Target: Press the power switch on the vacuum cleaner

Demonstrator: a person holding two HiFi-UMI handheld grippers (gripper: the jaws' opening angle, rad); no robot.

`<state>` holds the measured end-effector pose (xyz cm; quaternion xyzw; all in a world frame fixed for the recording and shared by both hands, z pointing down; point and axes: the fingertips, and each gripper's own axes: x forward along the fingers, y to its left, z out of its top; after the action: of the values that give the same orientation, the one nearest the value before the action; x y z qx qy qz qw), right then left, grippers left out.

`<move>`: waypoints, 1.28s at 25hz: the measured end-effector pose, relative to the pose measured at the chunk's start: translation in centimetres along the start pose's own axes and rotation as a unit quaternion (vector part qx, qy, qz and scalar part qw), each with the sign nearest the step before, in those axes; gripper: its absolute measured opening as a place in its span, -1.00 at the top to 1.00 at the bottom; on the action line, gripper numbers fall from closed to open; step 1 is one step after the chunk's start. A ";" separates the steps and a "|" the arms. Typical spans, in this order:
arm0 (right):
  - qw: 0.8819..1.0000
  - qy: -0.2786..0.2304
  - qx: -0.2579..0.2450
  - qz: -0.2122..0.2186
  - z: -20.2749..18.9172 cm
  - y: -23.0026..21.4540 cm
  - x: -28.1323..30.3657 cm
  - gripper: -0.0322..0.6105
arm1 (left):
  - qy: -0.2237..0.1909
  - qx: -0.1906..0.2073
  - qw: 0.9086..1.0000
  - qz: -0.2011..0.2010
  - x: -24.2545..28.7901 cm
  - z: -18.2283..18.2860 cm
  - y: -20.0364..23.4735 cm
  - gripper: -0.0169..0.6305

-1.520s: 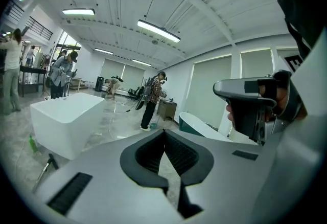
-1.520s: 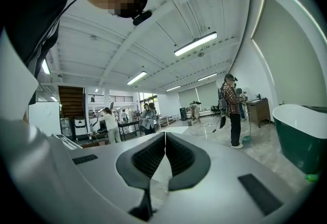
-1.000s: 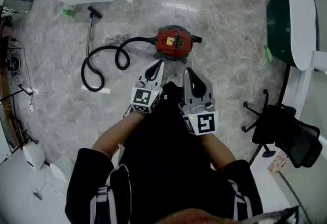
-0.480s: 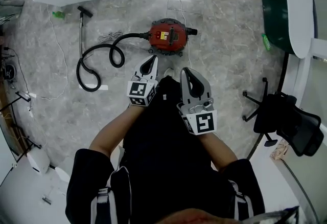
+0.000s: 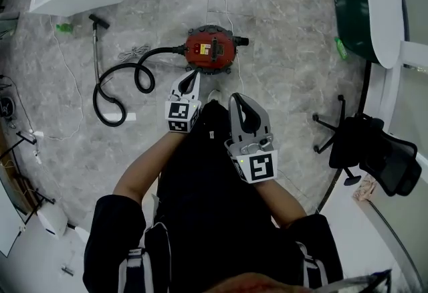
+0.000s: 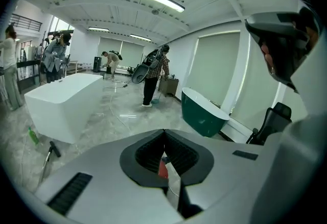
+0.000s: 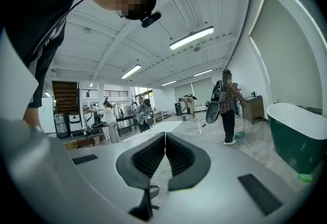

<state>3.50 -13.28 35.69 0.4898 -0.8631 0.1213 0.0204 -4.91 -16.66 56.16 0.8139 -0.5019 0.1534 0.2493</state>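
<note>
Red vacuum cleaner [image 5: 210,49] on the floor, left gripper [image 5: 190,77] clenched empty just short of it, right gripper [image 5: 240,102] clenched empty

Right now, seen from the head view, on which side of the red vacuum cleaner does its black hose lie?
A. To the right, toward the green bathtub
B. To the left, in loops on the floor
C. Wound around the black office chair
B: the hose leaves the left side of the vacuum cleaner and curls in loops on the floor at the picture's left.
</note>
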 end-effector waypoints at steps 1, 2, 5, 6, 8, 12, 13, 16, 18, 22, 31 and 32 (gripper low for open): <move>1.000 -0.002 0.000 -0.002 0.1 -0.1 0.2 0.84 | 0.005 0.003 1.000 -0.001 0.4 -0.4 0.2 0.89; 1.000 -0.005 0.002 -0.003 0.1 -0.1 0.4 0.84 | 0.010 0.006 1.000 -0.002 0.9 -0.8 0.5 0.89; 1.000 -0.016 0.005 -0.008 0.1 -0.4 1.0 0.84 | 0.019 0.010 1.000 0.003 2.2 -1.8 1.5 0.89; 1.000 -0.016 0.006 -0.011 -0.2 -0.6 1.1 0.84 | 0.021 0.011 1.000 0.006 2.6 -2.1 1.8 0.89; 1.000 -0.011 0.012 -0.018 -0.9 -0.9 1.2 0.84 | 0.025 0.012 1.000 0.008 3.5 -2.9 2.3 0.89; 1.000 -0.016 0.005 -0.017 -0.9 -0.7 2.6 0.84 | 0.046 0.010 0.999 0.001 5.5 -5.4 3.4 0.89; 1.000 -0.017 0.004 -0.014 -1.1 -0.6 2.9 0.84 | 0.052 0.019 0.998 0.000 6.1 -6.1 3.8 0.89; 1.000 -0.015 -0.001 -0.012 -2.1 -0.6 3.7 0.84 | 0.053 0.086 0.995 -0.013 7.8 -7.8 4.1 0.89; 1.000 -0.013 -0.012 -0.014 -3.1 -0.9 4.2 0.84 | 0.053 0.123 0.991 -0.025 9.2 -8.9 4.2 0.89; 0.999 -0.006 -0.029 -0.021 -5.4 -1.7 5.2 0.84 | 0.076 0.191 0.978 -0.038 12.6 -12.2 5.6 0.89; 0.999 0.007 -0.031 -0.044 -8.8 -3.1 6.9 0.84 | 0.136 0.197 0.969 -0.056 18.5 -18.1 10.3 0.89; 0.999 0.011 -0.027 -0.046 -9.3 -3.3 6.9 0.84 | 0.140 0.188 0.970 -0.055 19.1 -18.6 10.7 0.89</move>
<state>1.91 -18.58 46.35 0.5273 -0.8421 0.1025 0.0483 -5.88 -24.36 83.80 0.8429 -0.3785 0.3440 0.1674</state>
